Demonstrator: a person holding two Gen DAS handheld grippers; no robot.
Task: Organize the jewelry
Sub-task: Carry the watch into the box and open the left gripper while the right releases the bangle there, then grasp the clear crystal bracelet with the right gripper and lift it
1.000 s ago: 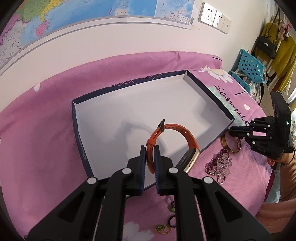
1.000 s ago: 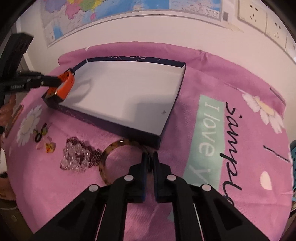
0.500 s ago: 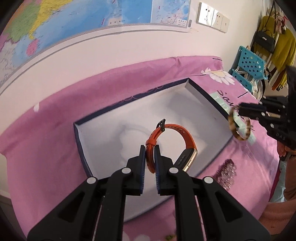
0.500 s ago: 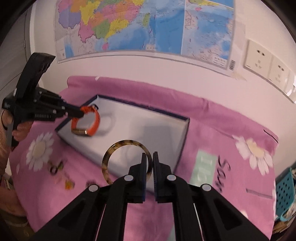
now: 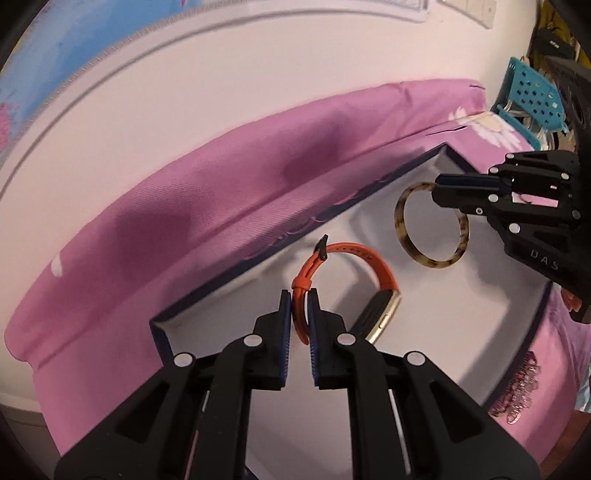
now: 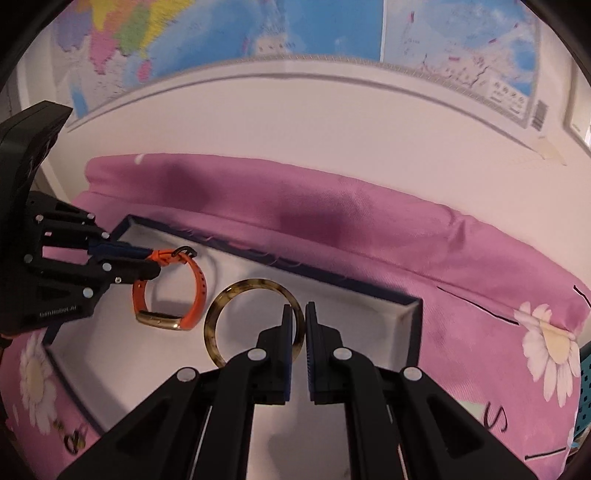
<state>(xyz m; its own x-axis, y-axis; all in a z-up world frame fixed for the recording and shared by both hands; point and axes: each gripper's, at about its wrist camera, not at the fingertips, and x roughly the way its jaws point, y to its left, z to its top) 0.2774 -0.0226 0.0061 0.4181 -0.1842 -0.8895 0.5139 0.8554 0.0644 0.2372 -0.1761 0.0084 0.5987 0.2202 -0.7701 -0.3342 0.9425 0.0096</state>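
Note:
My left gripper (image 5: 300, 300) is shut on the strap of an orange watch (image 5: 373, 264) with a gold case, holding it over the white inside of a navy-rimmed box (image 5: 221, 286). My right gripper (image 6: 299, 314) is shut on a tortoiseshell bangle (image 6: 221, 306) and holds it above the same box (image 6: 410, 317). In the left wrist view the right gripper (image 5: 441, 188) and the bangle (image 5: 402, 229) hang at the right. In the right wrist view the left gripper (image 6: 151, 264) and the watch (image 6: 197, 295) are at the left.
The box lies on a pink daisy-print cloth (image 6: 369, 229) against a white wall with a map (image 6: 258, 29). A pile of purple and clear beads (image 5: 517, 384) lies right of the box. Small rings (image 6: 72, 441) lie at its left. A teal basket (image 5: 532, 92) stands far right.
Both grippers have moved forward and lower over the box, closer to each other. The watch and the bangle now hang just above the box's white floor.

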